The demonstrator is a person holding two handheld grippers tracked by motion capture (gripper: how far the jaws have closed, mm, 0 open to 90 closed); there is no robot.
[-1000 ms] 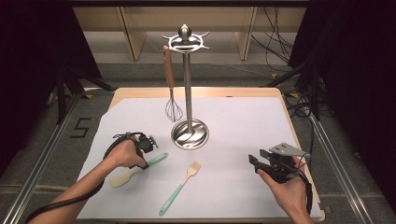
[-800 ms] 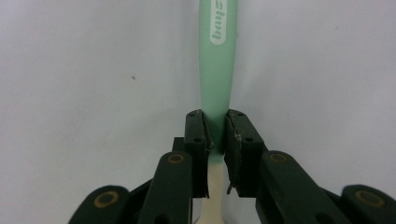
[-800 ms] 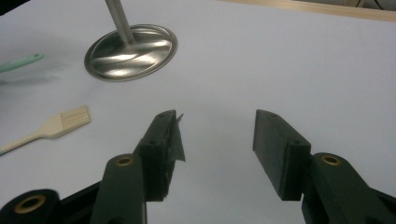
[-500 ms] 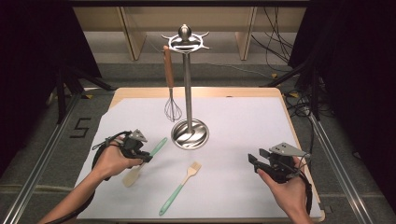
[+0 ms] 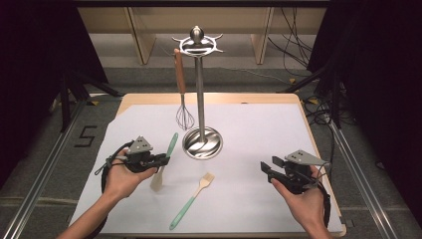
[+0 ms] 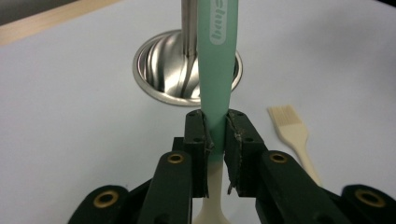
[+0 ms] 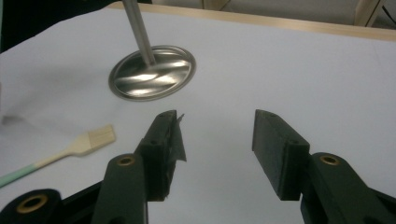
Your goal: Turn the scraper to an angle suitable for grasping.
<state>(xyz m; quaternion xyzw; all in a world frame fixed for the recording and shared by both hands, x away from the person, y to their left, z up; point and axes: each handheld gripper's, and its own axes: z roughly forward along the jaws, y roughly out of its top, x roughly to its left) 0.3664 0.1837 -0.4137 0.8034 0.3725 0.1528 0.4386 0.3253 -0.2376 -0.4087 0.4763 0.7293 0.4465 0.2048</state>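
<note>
Left hand-held gripper (image 6: 215, 140) clamps a green-handled spatula (image 5: 165, 162).
The spatula is lifted off the white surface (image 5: 259, 129), beside the utensil stand (image 5: 201, 99); right hand-held gripper (image 7: 215, 140) hovers wide open, empty.

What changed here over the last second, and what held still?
The left gripper, shut on the spatula, lifted it off the table and swung its green handle up toward the stand. The right gripper stayed open in place; the brush and whisk did not move.

The high view looks down from afar; both gripper views sit close, sharing the stand's base (image 6: 187, 70) and seemingly one brush (image 7: 91, 140).
</note>
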